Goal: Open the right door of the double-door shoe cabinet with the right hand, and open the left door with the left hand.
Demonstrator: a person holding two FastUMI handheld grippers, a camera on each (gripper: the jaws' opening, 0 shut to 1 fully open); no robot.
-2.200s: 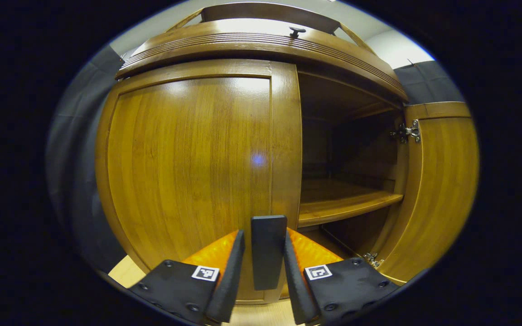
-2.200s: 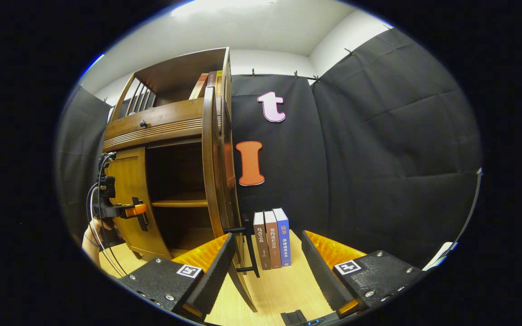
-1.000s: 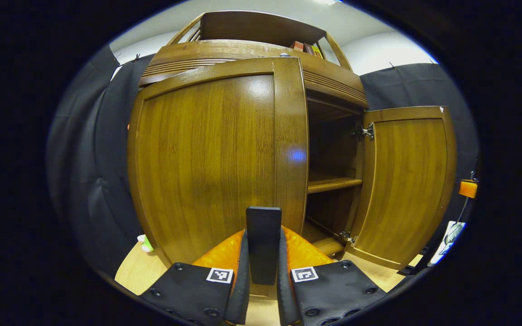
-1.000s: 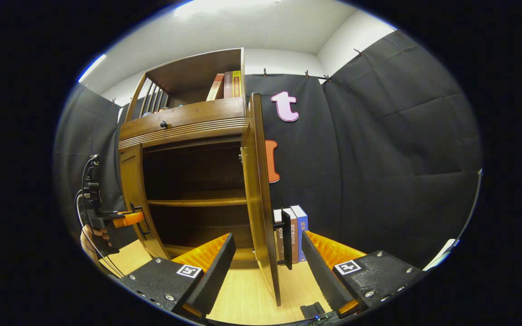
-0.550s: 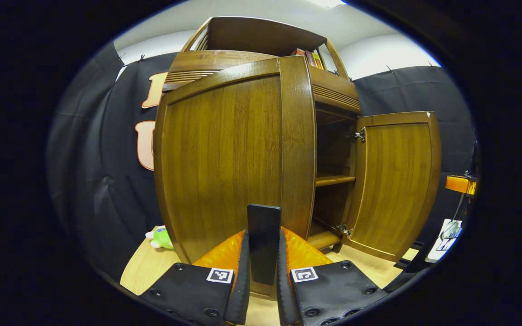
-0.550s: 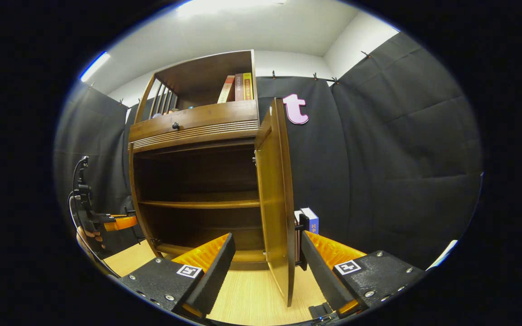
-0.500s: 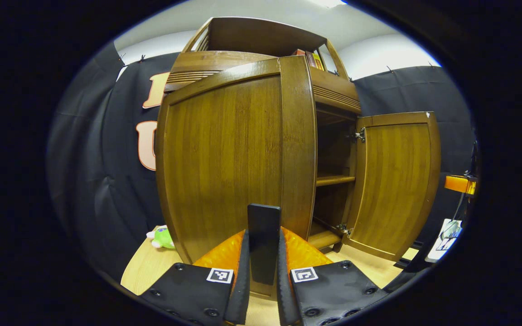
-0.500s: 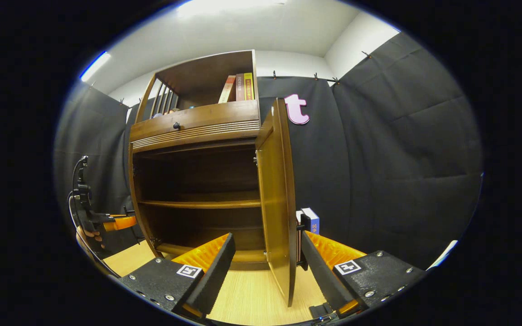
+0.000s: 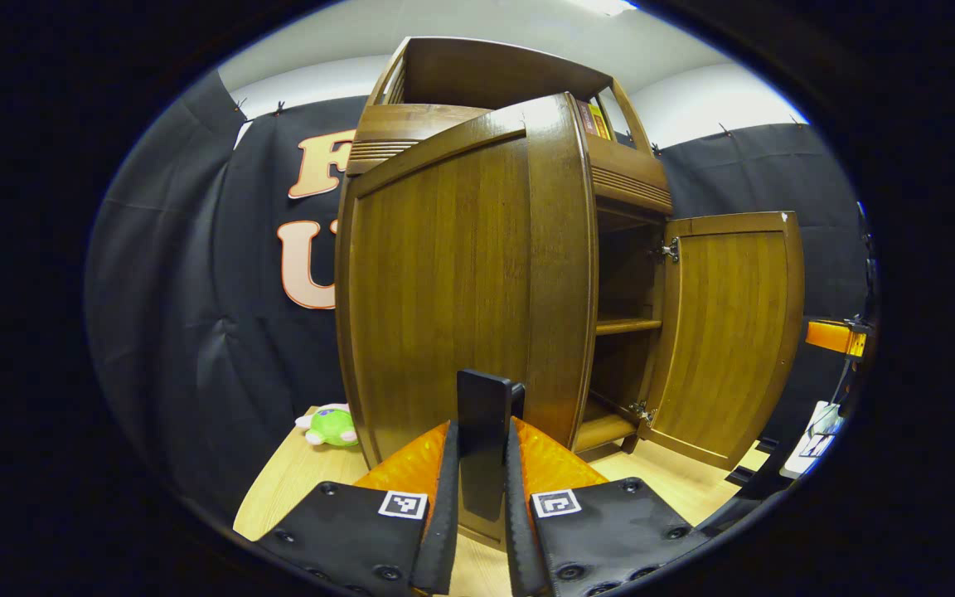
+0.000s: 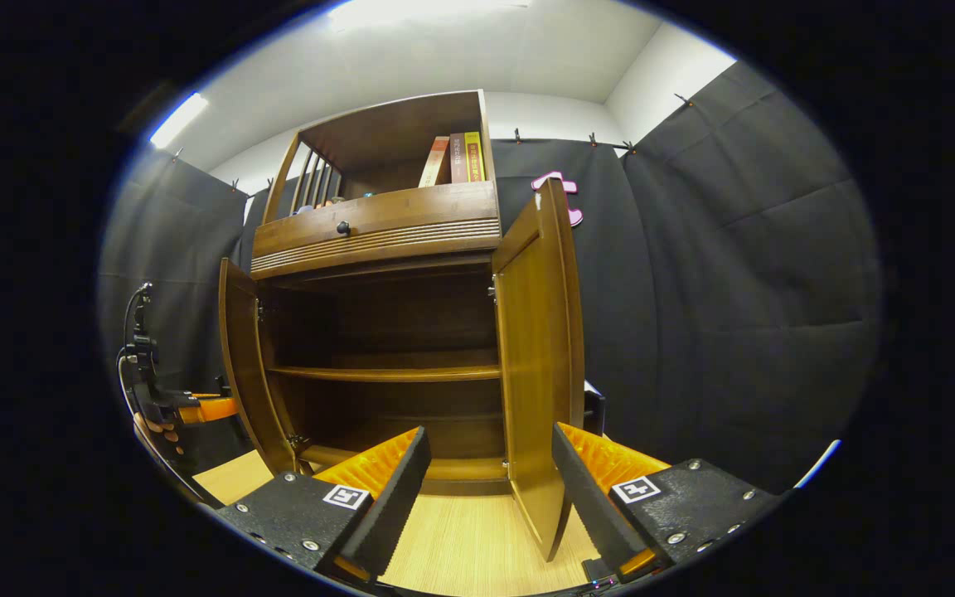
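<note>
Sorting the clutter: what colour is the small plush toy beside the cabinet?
Green, with a pale pinkish edge; the plush toy shows best in the left gripper view.

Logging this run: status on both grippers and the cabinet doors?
Left gripper shut on left door handle, left door swung wide. Right gripper open, right door open between its fingers, untouched. Nothing blocking.

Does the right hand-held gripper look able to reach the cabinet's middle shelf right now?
Probably yes: the right hand-held gripper is open, the right door is swung aside, and nothing blocks the middle shelf.
</note>
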